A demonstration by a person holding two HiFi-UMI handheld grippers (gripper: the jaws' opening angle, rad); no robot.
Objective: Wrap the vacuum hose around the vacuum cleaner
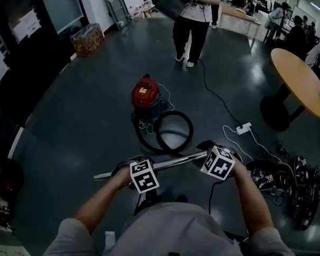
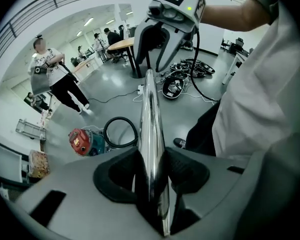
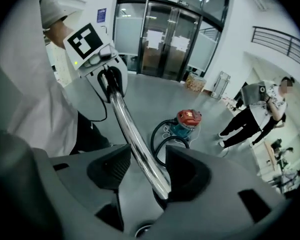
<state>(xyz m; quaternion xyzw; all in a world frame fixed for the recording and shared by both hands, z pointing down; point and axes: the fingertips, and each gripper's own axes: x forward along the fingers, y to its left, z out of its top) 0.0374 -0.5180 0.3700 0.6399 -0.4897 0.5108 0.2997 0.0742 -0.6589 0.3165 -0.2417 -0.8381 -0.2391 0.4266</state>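
round table [image 1: 300, 80]; power strip [image 1: 244, 128]; standing person [image 1: 192, 28]; cable pile [image 1: 288, 181]

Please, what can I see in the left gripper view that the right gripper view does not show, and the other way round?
Only the left gripper view: the round wooden table, the pile of black gear on the floor, and the right hand-held gripper, its jaws standing on either side of the metal tube.
Only the right gripper view: the glass doors and the left hand-held gripper, closed on the tube.
Both: the metal tube, the red vacuum cleaner, its looped black hose, and a standing person.
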